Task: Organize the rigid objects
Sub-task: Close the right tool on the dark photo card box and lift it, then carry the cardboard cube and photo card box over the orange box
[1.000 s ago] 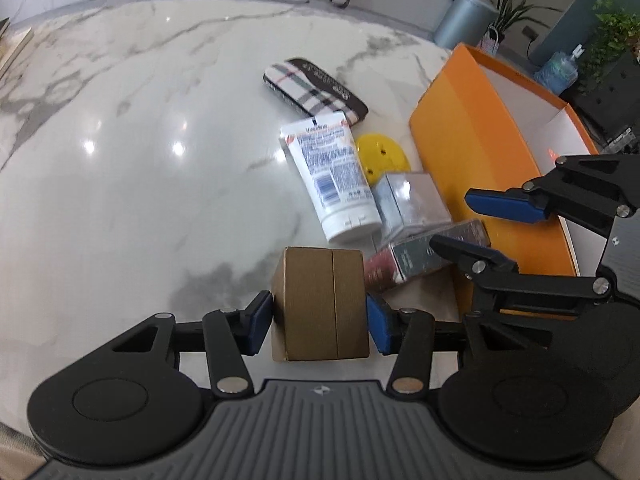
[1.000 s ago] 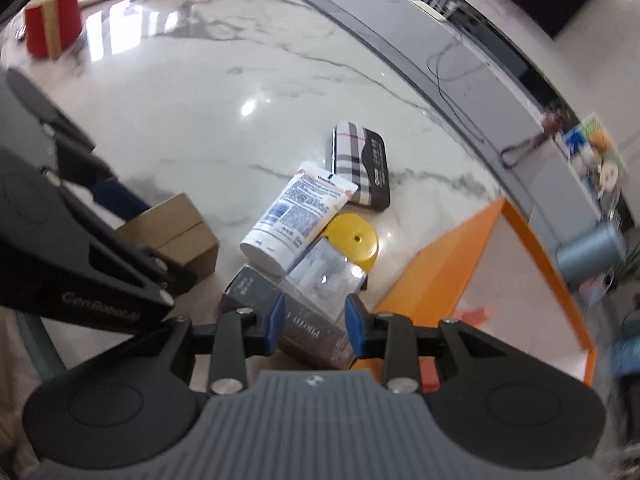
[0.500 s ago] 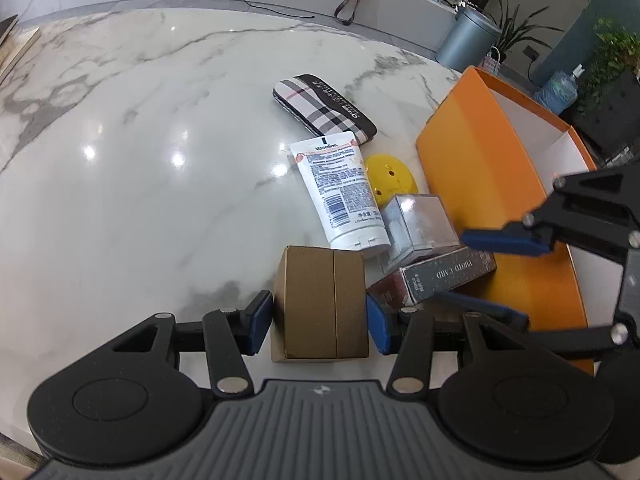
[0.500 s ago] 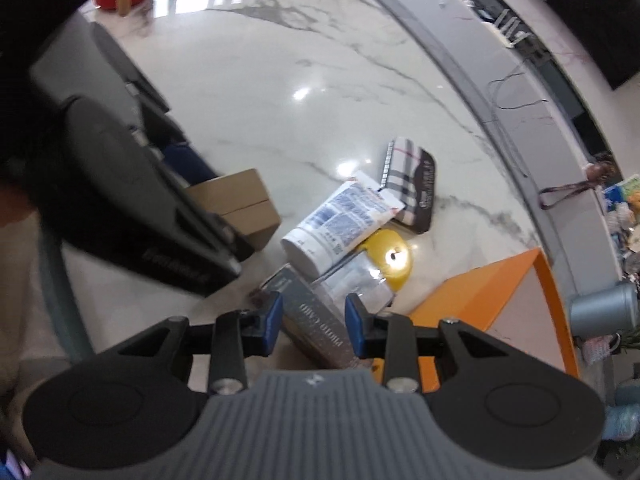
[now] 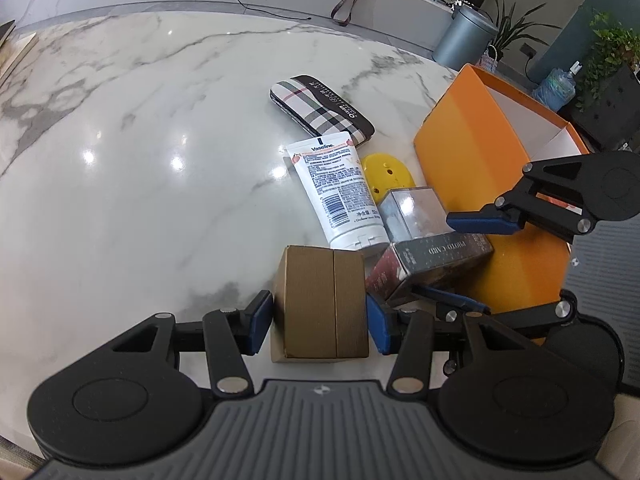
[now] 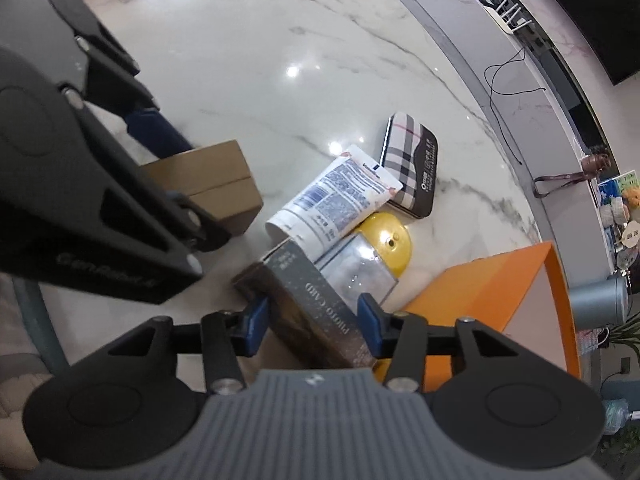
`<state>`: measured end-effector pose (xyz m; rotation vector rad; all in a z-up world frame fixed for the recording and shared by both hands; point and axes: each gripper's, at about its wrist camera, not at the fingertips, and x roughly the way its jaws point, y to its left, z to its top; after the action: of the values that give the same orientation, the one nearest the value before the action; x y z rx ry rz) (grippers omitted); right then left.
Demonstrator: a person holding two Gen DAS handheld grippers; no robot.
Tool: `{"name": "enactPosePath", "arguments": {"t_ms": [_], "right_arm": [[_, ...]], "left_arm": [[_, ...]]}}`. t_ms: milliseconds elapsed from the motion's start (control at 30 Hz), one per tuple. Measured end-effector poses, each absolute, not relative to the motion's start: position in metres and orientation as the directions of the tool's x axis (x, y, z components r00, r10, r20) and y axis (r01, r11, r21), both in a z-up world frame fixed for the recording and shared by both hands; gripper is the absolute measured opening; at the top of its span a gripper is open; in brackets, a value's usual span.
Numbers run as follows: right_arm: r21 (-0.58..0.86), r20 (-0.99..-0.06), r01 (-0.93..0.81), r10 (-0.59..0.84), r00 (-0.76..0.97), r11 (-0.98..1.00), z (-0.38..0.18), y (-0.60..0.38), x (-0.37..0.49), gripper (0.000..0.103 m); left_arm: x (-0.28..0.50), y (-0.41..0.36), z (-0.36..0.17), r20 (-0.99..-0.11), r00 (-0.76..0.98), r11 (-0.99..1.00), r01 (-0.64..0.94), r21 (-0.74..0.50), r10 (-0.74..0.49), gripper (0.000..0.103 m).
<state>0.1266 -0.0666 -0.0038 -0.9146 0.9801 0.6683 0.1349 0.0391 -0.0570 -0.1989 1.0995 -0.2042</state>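
The left gripper [image 5: 320, 316] clamps the brown cardboard box [image 5: 320, 304]. The right gripper [image 6: 312, 322], jaws opening, straddles the dark rectangular card box [image 6: 316, 312] without pressing it.

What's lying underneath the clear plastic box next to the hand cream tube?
A yellow disc pokes out from under the clear box; its covered part is hidden. The box's near end is behind the dark photo card box.
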Motion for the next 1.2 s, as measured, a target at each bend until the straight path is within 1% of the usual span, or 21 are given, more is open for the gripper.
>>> {"name": "enactPosePath", "arguments": {"t_ms": [33,100,167,267,333,400,467,533,633,767,900,1033,1133,1200], "right_arm": [[-0.337,-0.906,-0.814,0.074,0.417,0.473,-0.003,-0.067,0.126,0.047],[-0.340,-0.904,-0.811,0.072,0.422,0.477,-0.002,-0.067,0.125,0.042],[-0.340,-0.904,-0.806,0.069,0.423,0.485,0.001,-0.069,0.124,0.032],[-0.302,-0.913,-0.804,0.087,0.398,0.513,0.006,-0.071,0.122,0.026],[-0.266,-0.920,-0.807,0.111,0.376,0.527,0.009,-0.070,0.120,0.025],[-0.212,-0.928,-0.812,0.147,0.341,0.543,0.013,-0.067,0.118,0.023],[-0.188,-0.932,-0.810,0.160,0.326,0.555,0.014,-0.064,0.119,0.023],[-0.198,-0.931,-0.808,0.153,0.333,0.555,0.012,-0.060,0.119,0.024],[-0.210,-0.926,-0.804,0.151,0.346,0.556,0.009,-0.057,0.121,0.032],[-0.202,-0.925,-0.798,0.157,0.346,0.567,0.003,-0.055,0.125,0.032],[-0.172,-0.929,-0.779,0.164,0.332,0.603,-0.005,-0.057,0.127,0.032],[-0.159,-0.921,-0.744,0.174,0.349,0.649,-0.007,-0.060,0.126,0.029],[-0.144,-0.917,-0.702,0.173,0.359,0.697,-0.007,-0.062,0.124,0.023],[-0.131,-0.913,-0.669,0.173,0.369,0.731,-0.006,-0.063,0.121,0.022]], "left_arm": [[0.135,0.040,-0.057,-0.859,0.439,0.963,0.063,-0.263,-0.263,0.057],[0.135,0.040,-0.057,-0.858,0.439,0.962,0.062,-0.267,-0.266,0.057],[0.135,0.041,-0.057,-0.858,0.438,0.961,0.059,-0.270,-0.268,0.057],[0.135,0.043,-0.057,-0.858,0.438,0.960,0.051,-0.276,-0.270,0.057],[0.135,0.044,-0.057,-0.858,0.437,0.959,0.042,-0.281,-0.271,0.057],[0.135,0.046,-0.057,-0.858,0.438,0.959,0.031,-0.283,-0.268,0.057],[0.136,0.047,-0.058,-0.859,0.441,0.960,0.024,-0.280,-0.262,0.057],[0.136,0.048,-0.058,-0.858,0.440,0.959,0.023,-0.283,-0.264,0.057],[0.136,0.049,-0.058,-0.857,0.441,0.957,0.020,-0.288,-0.267,0.057],[0.136,0.050,-0.059,-0.855,0.440,0.955,0.016,-0.296,-0.273,0.057],[0.138,0.051,-0.063,-0.861,0.421,0.951,0.009,-0.310,-0.285,0.060],[0.138,0.051,-0.063,-0.861,0.421,0.951,0.010,-0.310,-0.285,0.060],[0.137,0.051,-0.062,-0.862,0.424,0.953,0.015,-0.301,-0.279,0.059],[0.136,0.051,-0.062,-0.862,0.427,0.955,0.012,-0.296,-0.273,0.059]]}}
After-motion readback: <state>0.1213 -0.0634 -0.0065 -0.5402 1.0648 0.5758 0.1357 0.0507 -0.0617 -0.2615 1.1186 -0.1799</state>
